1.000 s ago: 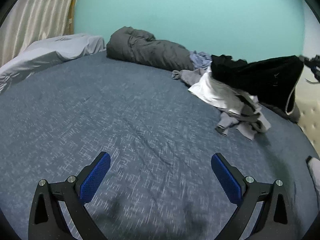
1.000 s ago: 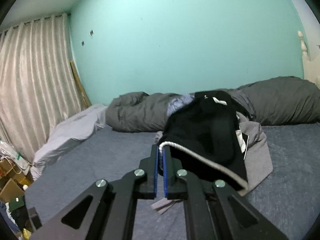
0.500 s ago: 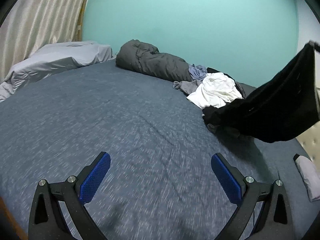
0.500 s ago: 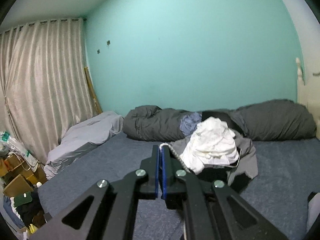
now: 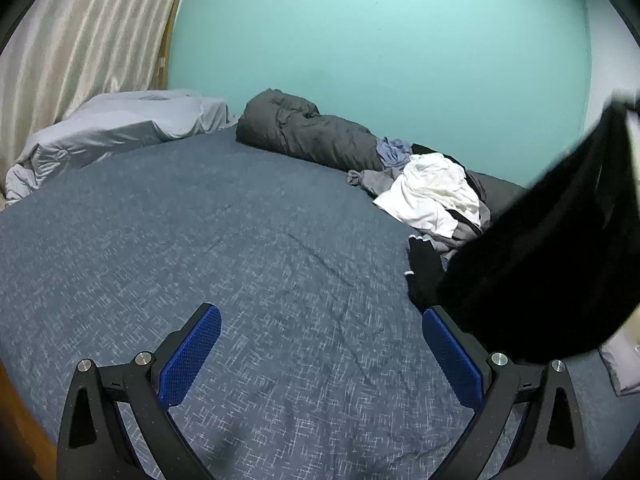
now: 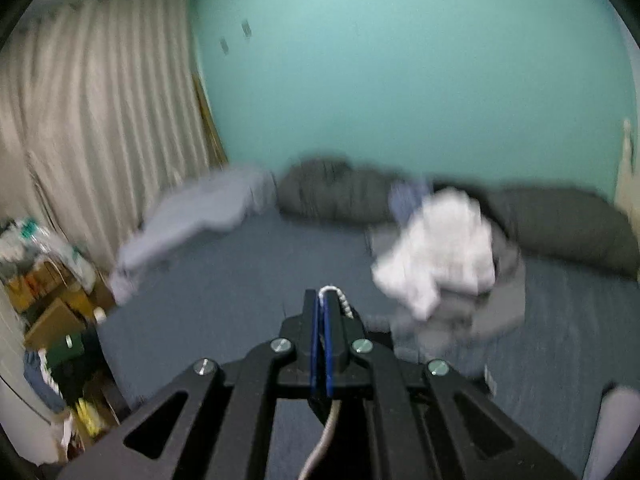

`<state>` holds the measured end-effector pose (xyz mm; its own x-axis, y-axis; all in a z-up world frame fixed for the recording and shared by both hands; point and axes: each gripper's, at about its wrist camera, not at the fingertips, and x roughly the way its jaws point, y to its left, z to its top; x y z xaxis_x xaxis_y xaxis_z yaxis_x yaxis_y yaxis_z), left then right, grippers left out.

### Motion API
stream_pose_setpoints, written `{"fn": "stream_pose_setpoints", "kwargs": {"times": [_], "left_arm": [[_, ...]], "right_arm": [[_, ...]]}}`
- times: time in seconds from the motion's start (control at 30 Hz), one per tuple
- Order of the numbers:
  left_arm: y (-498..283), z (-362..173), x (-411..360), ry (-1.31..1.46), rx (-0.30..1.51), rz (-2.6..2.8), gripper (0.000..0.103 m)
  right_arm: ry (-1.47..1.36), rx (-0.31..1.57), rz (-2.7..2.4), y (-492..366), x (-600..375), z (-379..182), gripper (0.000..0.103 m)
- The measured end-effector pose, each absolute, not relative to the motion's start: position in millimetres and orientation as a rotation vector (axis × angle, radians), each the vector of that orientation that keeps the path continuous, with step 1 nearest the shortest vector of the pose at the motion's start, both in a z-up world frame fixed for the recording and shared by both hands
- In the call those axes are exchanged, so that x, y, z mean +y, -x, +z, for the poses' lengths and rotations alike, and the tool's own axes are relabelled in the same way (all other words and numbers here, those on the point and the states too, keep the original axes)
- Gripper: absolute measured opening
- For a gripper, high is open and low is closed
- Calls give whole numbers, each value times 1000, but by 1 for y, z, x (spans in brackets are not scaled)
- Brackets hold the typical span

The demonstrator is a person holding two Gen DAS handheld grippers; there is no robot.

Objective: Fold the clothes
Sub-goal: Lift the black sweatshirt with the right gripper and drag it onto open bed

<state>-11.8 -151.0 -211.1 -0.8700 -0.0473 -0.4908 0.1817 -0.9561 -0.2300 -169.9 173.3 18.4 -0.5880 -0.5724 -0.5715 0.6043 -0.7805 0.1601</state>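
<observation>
A black garment (image 5: 552,264) hangs in the air at the right of the left wrist view, its lower end trailing onto the blue bedsheet (image 5: 224,248). My right gripper (image 6: 322,300) is shut on that garment's white drawstring (image 6: 340,300), which loops over the fingertips and runs down below the jaws. My left gripper (image 5: 320,336) is open above bare sheet, with nothing between its blue pads (image 5: 192,354). A heap of clothes, topped by a white garment (image 5: 434,192) (image 6: 444,248), lies at the far side of the bed.
A rolled dark grey duvet (image 5: 308,136) lies along the teal wall. A light grey bedcover (image 5: 116,128) is bunched at the left by the curtain (image 6: 92,128). Boxes and clutter (image 6: 48,312) stand on the floor beside the bed. A pale pillow (image 5: 624,364) sits at the right edge.
The black garment was pulled off the clothes heap and lifted up and toward me, uncovering the white garment. Both grippers drew back from the heap; the left stayed open.
</observation>
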Motion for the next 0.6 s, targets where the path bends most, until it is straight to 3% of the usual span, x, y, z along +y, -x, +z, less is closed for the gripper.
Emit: {"fn": "stream_pose_setpoints", "kwargs": {"times": [0.23,0.43,0.53,0.57,0.6], "left_arm": [[21,-220,-138,-803,355,-2927,103],[34,-232,-128,-881,314,-2943,103],[40,-237,-124,-915,314,-2951,103],[41,-237,-122,-921,313,-2955,103],[42,-238,-121,-928,312,-2959,103]], "right_arm": [[-1119,-8,-2331,191,176,-130,4],[-1354,44,-2452,201,198,-206,10],[-1366,44,-2564,194,226,-215,31],[-1361,15,-2606,189,240,-212,50],[-1345,-32,-2645,183,255,-210,58]]}}
